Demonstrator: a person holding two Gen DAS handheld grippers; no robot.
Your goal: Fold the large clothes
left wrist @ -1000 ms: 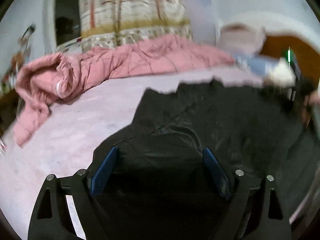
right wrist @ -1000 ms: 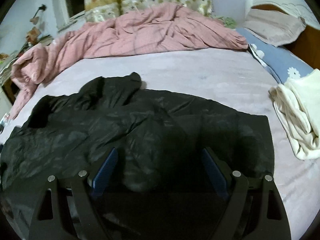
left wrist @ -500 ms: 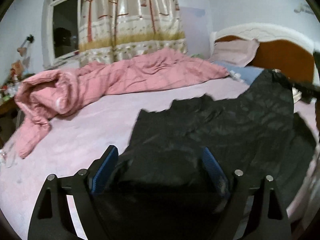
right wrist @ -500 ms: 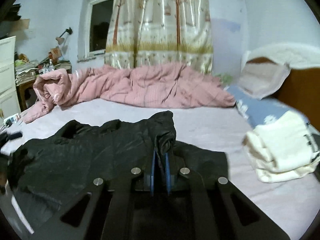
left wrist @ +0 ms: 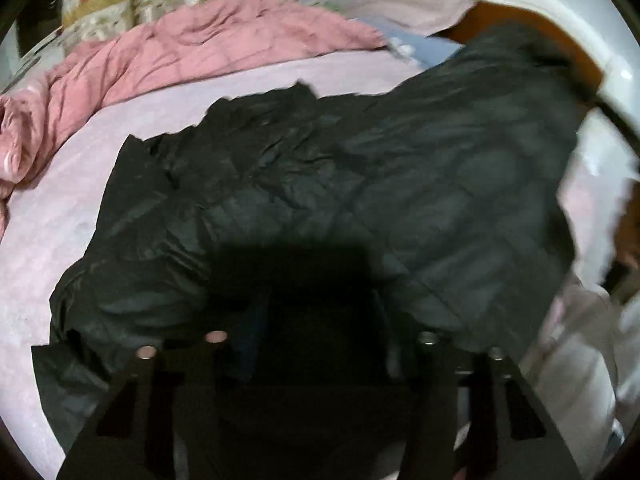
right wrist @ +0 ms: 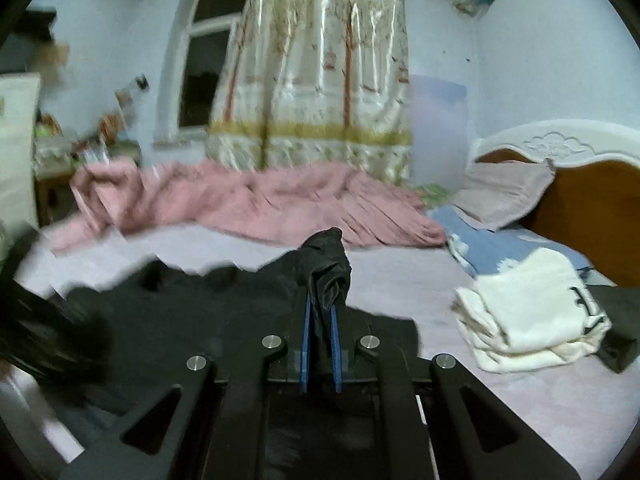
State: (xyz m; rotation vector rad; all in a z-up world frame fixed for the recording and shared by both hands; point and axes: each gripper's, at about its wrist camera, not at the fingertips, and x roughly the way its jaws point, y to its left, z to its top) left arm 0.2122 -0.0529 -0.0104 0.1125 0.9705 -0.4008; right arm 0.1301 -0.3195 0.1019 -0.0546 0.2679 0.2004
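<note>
A black quilted jacket (left wrist: 360, 180) lies spread on the pale pink bed sheet (left wrist: 52, 248). Its right side is raised toward the headboard in the left wrist view. My left gripper (left wrist: 316, 312) points down at the near part of the jacket; its jaws are closing, and dark fabric fills the gap between the blue pads (left wrist: 252, 340). In the right wrist view my right gripper (right wrist: 322, 300) is shut on a bunched fold of the jacket (right wrist: 324, 268) and holds it above the bed. The rest of the jacket (right wrist: 160, 320) trails down to the left.
A crumpled pink quilt (right wrist: 240, 200) runs along the far side of the bed. A folded white garment (right wrist: 528, 312) lies at the right beside a blue pillow (right wrist: 480, 244) and the wooden headboard (right wrist: 592, 208). A curtain (right wrist: 320, 80) and a window are behind.
The right gripper went from open over the jacket to shut on a fold, then rose with it. The left gripper tipped down toward the jacket and its jaws drew closer together.
</note>
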